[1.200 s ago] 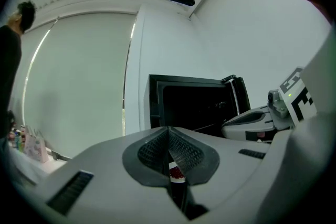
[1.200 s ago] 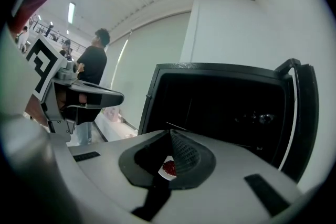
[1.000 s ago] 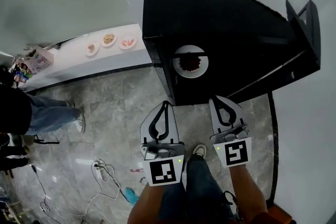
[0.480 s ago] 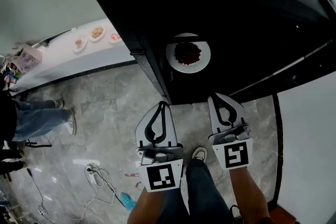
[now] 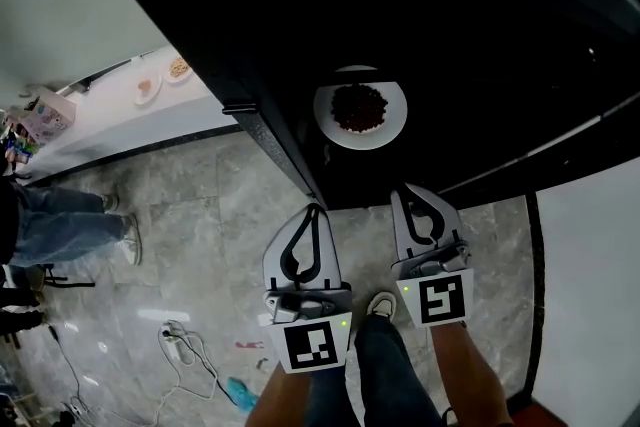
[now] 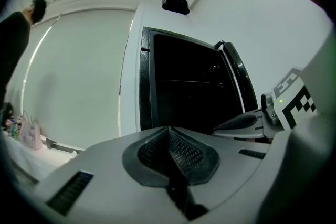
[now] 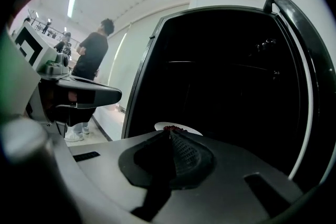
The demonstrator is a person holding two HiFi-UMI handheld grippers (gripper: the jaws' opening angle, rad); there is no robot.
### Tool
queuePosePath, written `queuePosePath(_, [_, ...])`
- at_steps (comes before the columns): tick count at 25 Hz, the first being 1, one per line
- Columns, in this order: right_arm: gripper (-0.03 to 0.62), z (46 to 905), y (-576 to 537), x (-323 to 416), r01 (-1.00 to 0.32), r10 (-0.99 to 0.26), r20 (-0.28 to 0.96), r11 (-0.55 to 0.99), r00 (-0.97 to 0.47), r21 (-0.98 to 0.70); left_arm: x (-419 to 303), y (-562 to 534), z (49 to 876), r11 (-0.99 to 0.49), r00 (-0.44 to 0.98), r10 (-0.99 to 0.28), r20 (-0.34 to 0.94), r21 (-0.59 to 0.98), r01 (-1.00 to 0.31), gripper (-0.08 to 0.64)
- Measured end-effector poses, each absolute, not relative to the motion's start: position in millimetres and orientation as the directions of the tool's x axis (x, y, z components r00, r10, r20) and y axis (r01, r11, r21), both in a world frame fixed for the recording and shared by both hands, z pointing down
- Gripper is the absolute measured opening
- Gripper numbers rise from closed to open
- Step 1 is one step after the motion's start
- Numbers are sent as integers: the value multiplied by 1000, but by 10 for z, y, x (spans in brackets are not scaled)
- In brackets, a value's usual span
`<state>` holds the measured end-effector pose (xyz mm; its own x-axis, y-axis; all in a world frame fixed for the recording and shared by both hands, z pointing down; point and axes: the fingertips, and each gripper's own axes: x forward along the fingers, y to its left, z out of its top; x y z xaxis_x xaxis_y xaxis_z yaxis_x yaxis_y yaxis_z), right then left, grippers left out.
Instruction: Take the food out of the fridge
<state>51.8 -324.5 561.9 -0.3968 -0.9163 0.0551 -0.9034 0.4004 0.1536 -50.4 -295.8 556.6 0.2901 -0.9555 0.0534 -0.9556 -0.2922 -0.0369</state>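
Observation:
The black fridge (image 5: 470, 25) stands open in front of me, its inside dark. A white plate (image 5: 360, 112) with a heap of dark red food (image 5: 358, 107) sits on a shelf near the front; its rim shows in the right gripper view as the plate (image 7: 177, 128). My left gripper (image 5: 312, 208) is shut and empty, just below the fridge's front edge. My right gripper (image 5: 412, 191) is also shut and empty, a short way in front of the plate. The jaws meet tip to tip in both gripper views, left gripper (image 6: 168, 128), right gripper (image 7: 169, 130).
The fridge door (image 7: 310, 86) swings open at the right. A white counter (image 5: 110, 110) at the left carries small plates of food (image 5: 178, 68). People (image 5: 40, 225) stand at the far left. A power strip and cables (image 5: 185, 340) lie on the grey tile floor. My shoe (image 5: 380, 303) shows below.
The view has moved closer to the fridge, which now fills more of the top. Both grippers have edged toward the plate and stay shut.

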Motion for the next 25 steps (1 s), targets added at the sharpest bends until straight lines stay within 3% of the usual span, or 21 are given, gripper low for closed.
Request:
queuePosePath(7, [21, 5642, -3292, 500, -907, -914, 68, 405, -399, 115, -519, -2980, 5541, -284, 282, -958, 58, -28, -959, 14])
queuePosePath(10, [23, 5798, -3296, 479, -894, -889, 135, 447, -437, 44, -530, -2989, 5522, -282, 280, -958, 58, -28, -959, 14])
queuePosePath(16, [26, 5924, -3389, 478, -848, -866, 127, 428, -484, -313, -569, -2982, 5514, -278, 276, -959, 63, -34, -960, 14])
queuePosePath(21, [89, 5922, -3477, 434, -750, -859, 84, 388, -505, -535, -616, -2978, 5475, -269, 267, -962, 60, -30, -963, 14])
queuePosePath(25, [91, 5960, -3563, 451, -592, -873, 29, 305, -486, -746, -628, -2991, 5463, -269, 267, -962, 59, -34, -962, 14])
